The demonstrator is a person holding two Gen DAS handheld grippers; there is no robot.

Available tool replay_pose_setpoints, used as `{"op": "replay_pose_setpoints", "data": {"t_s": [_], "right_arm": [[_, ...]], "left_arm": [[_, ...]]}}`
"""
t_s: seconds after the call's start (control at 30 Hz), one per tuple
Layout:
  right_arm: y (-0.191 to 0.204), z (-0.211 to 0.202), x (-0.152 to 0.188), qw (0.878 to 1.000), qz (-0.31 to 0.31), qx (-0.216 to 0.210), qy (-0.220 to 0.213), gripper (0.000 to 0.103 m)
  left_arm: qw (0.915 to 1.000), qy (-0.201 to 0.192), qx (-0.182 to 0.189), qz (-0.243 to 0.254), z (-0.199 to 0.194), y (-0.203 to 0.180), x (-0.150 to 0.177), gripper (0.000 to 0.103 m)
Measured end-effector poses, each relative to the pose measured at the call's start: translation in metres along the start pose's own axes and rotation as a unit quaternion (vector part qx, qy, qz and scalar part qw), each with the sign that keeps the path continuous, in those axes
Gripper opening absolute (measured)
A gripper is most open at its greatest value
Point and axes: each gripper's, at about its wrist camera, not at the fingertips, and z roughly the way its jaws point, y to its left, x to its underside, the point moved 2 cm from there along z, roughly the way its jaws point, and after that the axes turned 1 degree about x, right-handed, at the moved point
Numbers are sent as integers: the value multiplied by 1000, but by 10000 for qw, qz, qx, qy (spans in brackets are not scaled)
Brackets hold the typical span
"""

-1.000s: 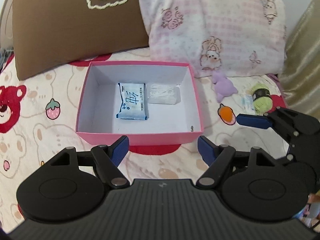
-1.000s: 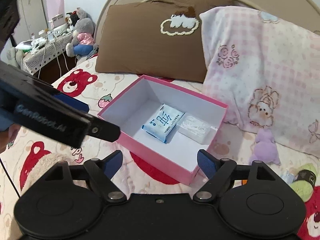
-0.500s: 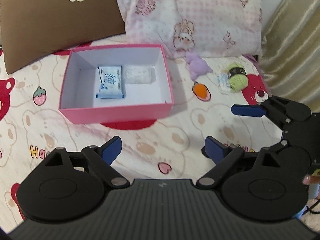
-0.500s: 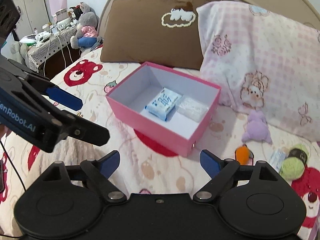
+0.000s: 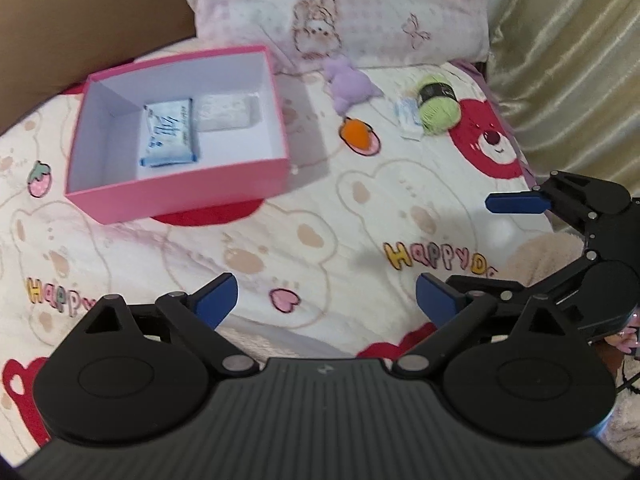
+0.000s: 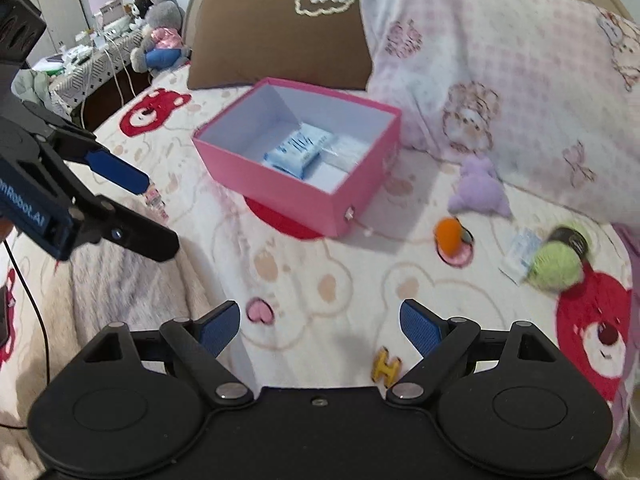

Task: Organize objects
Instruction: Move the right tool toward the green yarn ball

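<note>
A pink box (image 5: pixel 176 196) sits open on the bed (image 5: pixel 320 240), in front of a brown pillow (image 6: pixel 276 36) and a pink patterned pillow (image 6: pixel 500 68). Inside it lie two things side by side — a blue-and-white tissue pack (image 5: pixel 170 136) and a clear wrapped packet (image 5: pixel 226 114). Outside the box on the bedspread, to its right, are a purple plush toy (image 5: pixel 348 84), an orange plush piece (image 5: pixel 354 132), a ball of green yarn (image 5: pixel 438 110) and a small white-and-blue packet (image 5: pixel 408 114) just beside the yarn. The left gripper (image 5: pixel 326 300) has just been opening its jaws, which stand wide apart with nothing between them. The right gripper (image 6: pixel 320 326) likewise has its jaws wide apart and empty — both hover over bare bedspread, well short of the loose items.
</note>
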Motion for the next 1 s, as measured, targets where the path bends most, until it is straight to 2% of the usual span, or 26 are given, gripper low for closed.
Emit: {"op": "replay_pose_setpoints", "data": {"t_s": [0.13, 0.27, 0.57, 0.83, 1.0], "right_arm": [[-16, -5, 15, 9998, 131, 102, 111, 90], [-32, -14, 28, 9996, 238, 172, 43, 90], [-75, -33, 40, 9945, 794, 469, -499, 90], [-122, -40, 39, 9792, 1797, 520, -790, 90], [-152, -38, 37, 9639, 2475, 374, -908, 90]], "left_arm": [[9998, 127, 86, 135, 14, -19, 2, 99], [9990, 190, 144, 368, 22, -41, 0, 99], [9984, -10, 335, 457, 29, -74, -26, 99], [9989, -262, 272, 282, 43, -92, -51, 99], [9979, -293, 474, 343, 59, -101, -65, 99]]}}
